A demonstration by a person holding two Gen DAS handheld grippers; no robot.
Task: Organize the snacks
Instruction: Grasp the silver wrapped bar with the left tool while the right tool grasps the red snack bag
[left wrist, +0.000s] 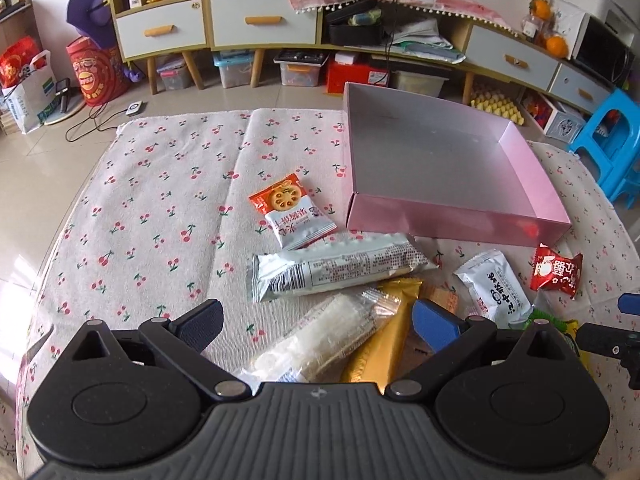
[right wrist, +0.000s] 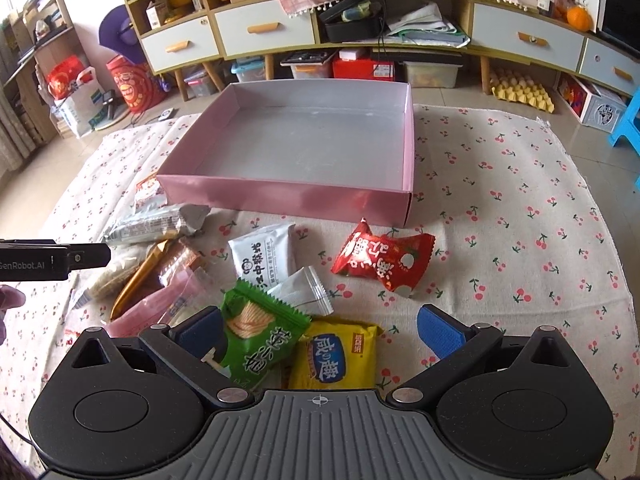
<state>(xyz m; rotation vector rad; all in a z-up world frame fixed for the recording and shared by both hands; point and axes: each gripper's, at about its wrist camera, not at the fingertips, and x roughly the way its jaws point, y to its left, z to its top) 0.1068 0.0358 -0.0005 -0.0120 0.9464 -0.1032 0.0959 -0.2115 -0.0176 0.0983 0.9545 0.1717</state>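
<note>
With the pink box [right wrist: 288,196] empty and snacks scattered on the table before it, both tongs, left [left wrist: 316,320] and right [right wrist: 318,328], hang spread and empty; the right should pinch the green packet [right wrist: 260,332] by one edge.

My left gripper's [left wrist: 316,326] body hides the near ends of the clear rice-cracker pack [left wrist: 320,336] and gold packet [left wrist: 384,344]; I can't read the small print on the silver bar [left wrist: 340,270]

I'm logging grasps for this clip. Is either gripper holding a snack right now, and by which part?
Nothing is held. The left gripper and right gripper are both open, above the snack pile.
</note>
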